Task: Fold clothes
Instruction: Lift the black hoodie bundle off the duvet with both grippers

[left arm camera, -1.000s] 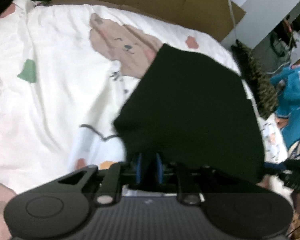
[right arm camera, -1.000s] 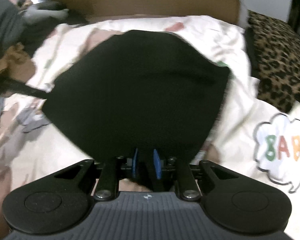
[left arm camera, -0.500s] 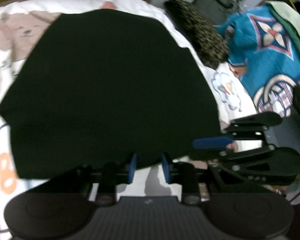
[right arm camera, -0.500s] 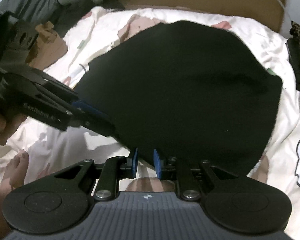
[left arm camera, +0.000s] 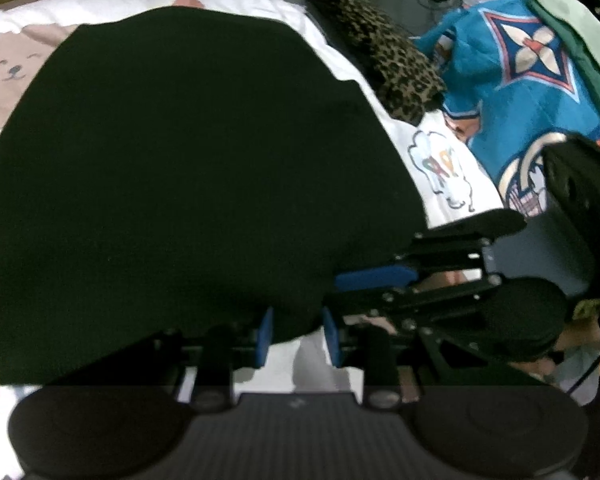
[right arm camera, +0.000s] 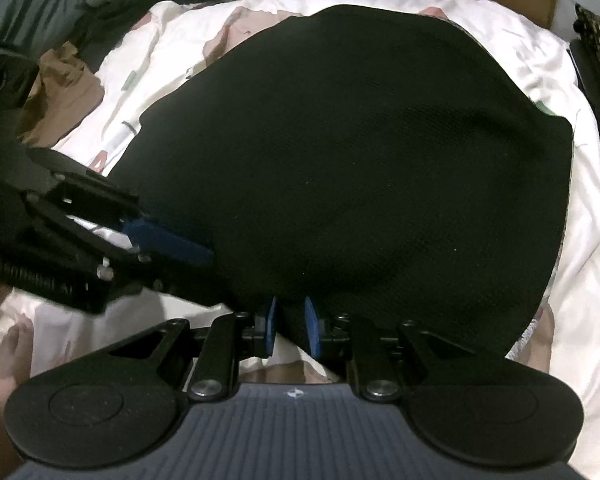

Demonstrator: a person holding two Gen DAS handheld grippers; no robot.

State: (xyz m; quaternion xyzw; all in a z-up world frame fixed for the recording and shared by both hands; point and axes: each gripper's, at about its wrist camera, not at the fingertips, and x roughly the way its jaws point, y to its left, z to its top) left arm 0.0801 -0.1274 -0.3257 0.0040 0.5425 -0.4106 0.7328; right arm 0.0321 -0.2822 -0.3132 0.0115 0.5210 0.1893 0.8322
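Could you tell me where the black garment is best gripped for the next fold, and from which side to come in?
Probably along its near edge, approached from the near side. The black garment lies flat on the white printed bedsheet, so only its edges offer a pinchable lip. The right claw and left claw already straddle that edge side by side.

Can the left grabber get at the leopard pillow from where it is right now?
Probably not yet. The left gripper sits at the near edge of the black cloth, and the leopard pillow lies past the cloth's far right side, so it would have to move over first.
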